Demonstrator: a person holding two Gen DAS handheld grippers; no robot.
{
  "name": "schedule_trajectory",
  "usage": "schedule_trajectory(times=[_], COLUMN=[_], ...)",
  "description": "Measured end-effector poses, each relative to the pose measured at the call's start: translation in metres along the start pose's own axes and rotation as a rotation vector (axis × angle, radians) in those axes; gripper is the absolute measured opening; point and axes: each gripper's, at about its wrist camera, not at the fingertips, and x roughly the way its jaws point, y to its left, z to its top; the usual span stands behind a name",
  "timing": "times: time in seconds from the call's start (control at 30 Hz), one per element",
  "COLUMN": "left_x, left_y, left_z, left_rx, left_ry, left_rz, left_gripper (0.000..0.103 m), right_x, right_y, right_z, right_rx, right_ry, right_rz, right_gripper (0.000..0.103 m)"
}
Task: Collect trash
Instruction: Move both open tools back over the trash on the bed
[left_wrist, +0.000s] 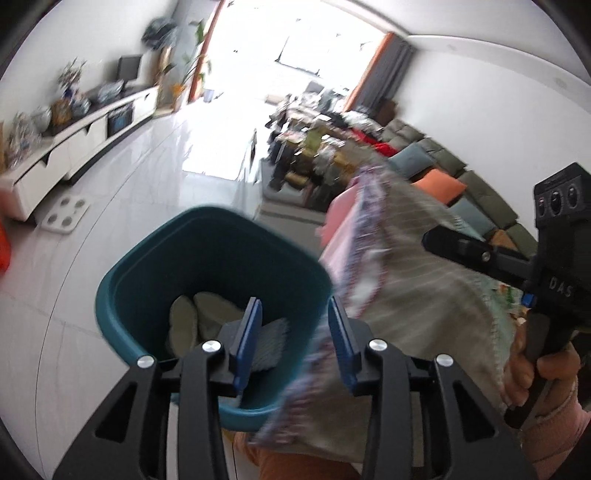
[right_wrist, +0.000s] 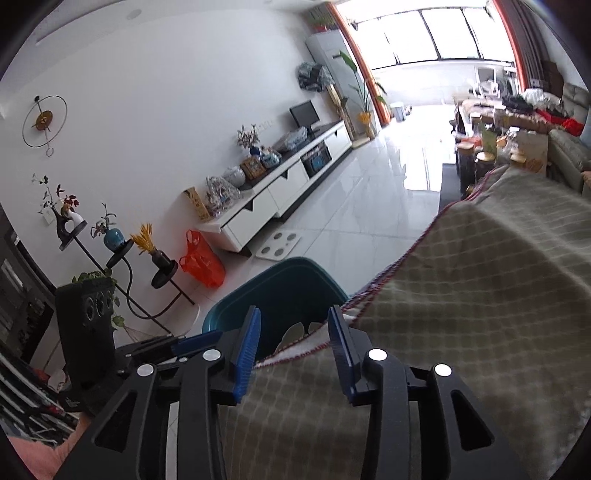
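A teal trash bin stands on the white floor just ahead of my left gripper, whose blue pads are apart with nothing pressed between them. Pale crumpled scraps lie at the bottom of the bin. A grey-green checked cloth with a patterned trim hangs blurred to the right, its edge brushing past the right pad. My right gripper is open above the cloth, whose trimmed edge runs between the jaws, just short of the bin. A hand holds that gripper's handle.
An orange plastic bag and a white scale sit on the floor by a long white cabinet. A black plant stand is at the left wall. A sofa with cushions and a cluttered table lie to the right.
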Motion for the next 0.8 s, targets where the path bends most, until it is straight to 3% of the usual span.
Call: schedule_trajectory(times=[0.27,0.8], left_x=[-0.004,0.042], left_y=[-0.064,-0.174], left_z=[-0.001,-0.027], left_rx=[0.130,0.305], left_ry=[-0.028,0.088], left_rz=[-0.123,-0.324], left_gripper=[0.041,0.041], right_x=[-0.065,-0.184], right_y=[-0.017,-0.084], right_z=[-0.019,-0.071], right_rx=[0.005,0.169], right_ry=[-0.084,-0.225], right_rz=[-0.072,-0.279], right_gripper=[0.044,0.046])
